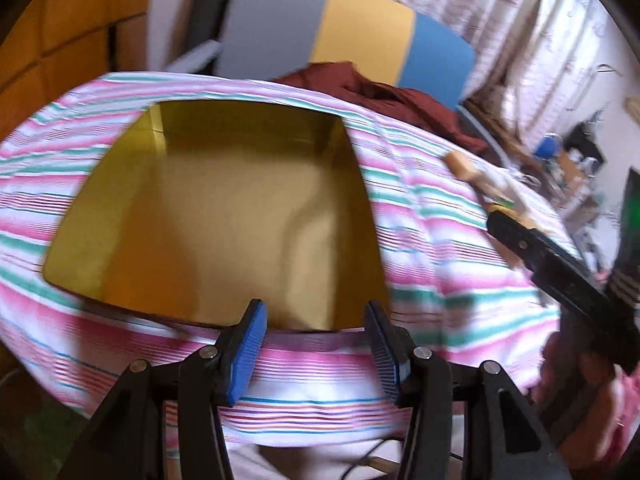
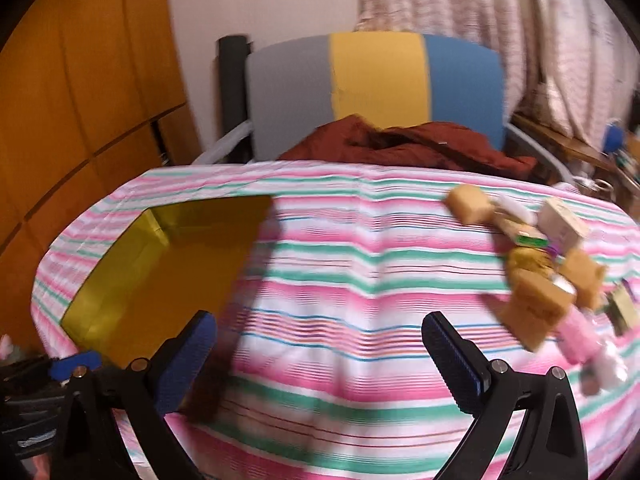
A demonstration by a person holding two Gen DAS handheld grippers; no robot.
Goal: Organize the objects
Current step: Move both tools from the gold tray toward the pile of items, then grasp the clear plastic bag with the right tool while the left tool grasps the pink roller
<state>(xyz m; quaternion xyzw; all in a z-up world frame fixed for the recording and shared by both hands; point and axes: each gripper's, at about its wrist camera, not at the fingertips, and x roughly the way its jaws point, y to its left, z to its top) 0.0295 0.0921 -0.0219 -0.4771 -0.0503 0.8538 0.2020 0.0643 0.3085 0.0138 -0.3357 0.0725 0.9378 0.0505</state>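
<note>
Left gripper jaws apart, empty, near gold box; right gripper wide apart (blurred) left of small packets.

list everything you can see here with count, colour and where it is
gold box: one, gold inside, open and empty, on the left of the table
striped cloth: one, pink, white and green, covering the table
small items: a loose pile, count blurred, mostly tan, cream and pink, on the right of the cloth
chair: one, back in grey, yellow and blue bands, behind the table
dark red garment: one, bunched on the chair seat
curtain: pale, patterned, at the back right
wooden panels: orange-brown, at the back left
left gripper: black, blue pads, open, nothing between them, at the box's near edge
right gripper: black, blue pads, wide open, over bare cloth
</note>
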